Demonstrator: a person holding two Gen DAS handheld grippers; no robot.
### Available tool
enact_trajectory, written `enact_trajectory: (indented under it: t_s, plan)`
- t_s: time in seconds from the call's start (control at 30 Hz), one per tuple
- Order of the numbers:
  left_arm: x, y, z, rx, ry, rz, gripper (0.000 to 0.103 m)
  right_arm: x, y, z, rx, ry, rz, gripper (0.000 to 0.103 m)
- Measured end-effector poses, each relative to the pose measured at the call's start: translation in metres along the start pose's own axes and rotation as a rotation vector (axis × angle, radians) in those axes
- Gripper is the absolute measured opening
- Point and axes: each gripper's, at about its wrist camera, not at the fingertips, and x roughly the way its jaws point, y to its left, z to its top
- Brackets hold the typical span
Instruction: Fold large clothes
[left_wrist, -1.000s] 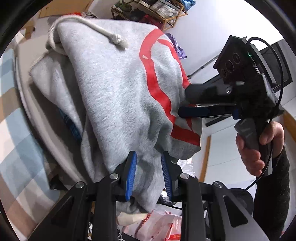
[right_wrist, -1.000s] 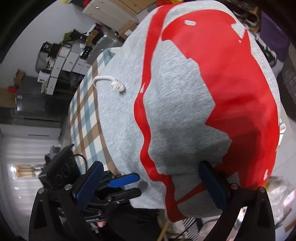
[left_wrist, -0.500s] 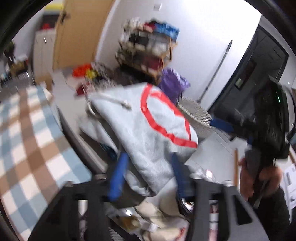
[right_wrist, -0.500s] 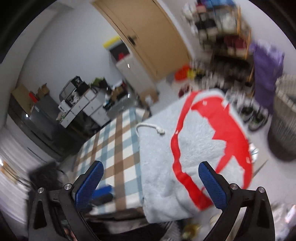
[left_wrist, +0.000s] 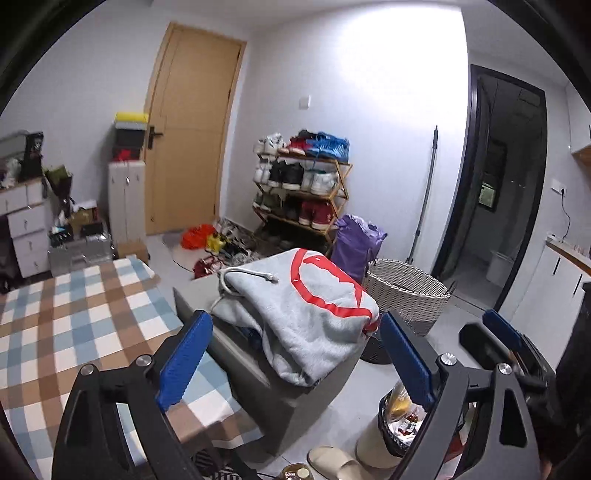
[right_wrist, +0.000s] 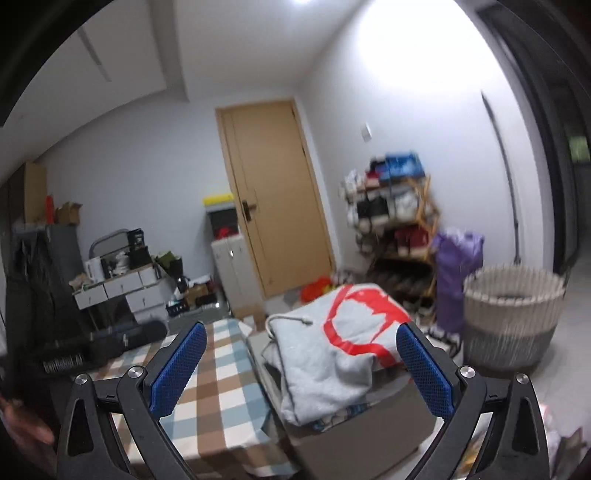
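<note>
- Checked desk: bare plaid surface on the left of both views; no garment lies on it.
- Left gripper: fingers released, spread wide, nothing between them. Held back from the pile and above it.
- Grey box: stands against the right edge of the desk, just beside it; it carries the clothes.
- Grey hoodie: folded bundle with a red print, on top of the box. It lies dead ahead of the left fingers, framed between them but well short of touching. Drawstring rests on its far left corner. Near corner droops over the box's front edge. Long axis runs from far left to near right, judging by the left wrist view.
- Darker cloth shows beneath it; cannot tell what.
- Right gripper: fingers likewise released and empty; hoodie centred ahead, apart. View is blurred.
- Wicker basket: on the floor beyond the box's right side.
- Judgement: neither gripper is clearly nearer; fold looks finished, so the coming move is probably a reach for another garment.
</note>
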Motion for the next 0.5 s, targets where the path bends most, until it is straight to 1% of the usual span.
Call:
enact_trajectory:
  t_s: [0.03,0.13,0.17,0.27,0.37,0.43,0.5]
  plan:
    - [-0.002,-0.001,-0.002,0.010,-0.002,0.001,0.090,-0.006,0.005,-0.004,-0.017,-0.008,-0.012,0.103]
    - [-0.015,-0.006,-0.013,0.035,-0.027,0.074,0.090,-0.026,0.015,-0.015,-0.047,-0.026,-0.026,0.103]
    - [-0.020,-0.007,-0.015,0.034,-0.040,0.082,0.090,-0.033,0.018,-0.018,-0.051,-0.030,-0.032,0.103]
    - [-0.034,-0.010,-0.020,0.037,-0.067,0.081,0.090,-0.047,0.024,-0.026,-0.068,-0.019,-0.065,0.103]
    - [-0.048,-0.015,-0.022,0.062,-0.118,0.101,0.090,-0.059,0.028,-0.030,-0.075,-0.014,-0.056,0.103]
    - [-0.052,-0.015,-0.022,0.072,-0.116,0.089,0.090,-0.066,0.031,-0.032,-0.084,-0.015,-0.058,0.103]
    - [-0.054,-0.012,-0.024,0.052,-0.105,0.062,0.090,-0.075,0.034,-0.035,-0.083,-0.021,-0.063,0.103]
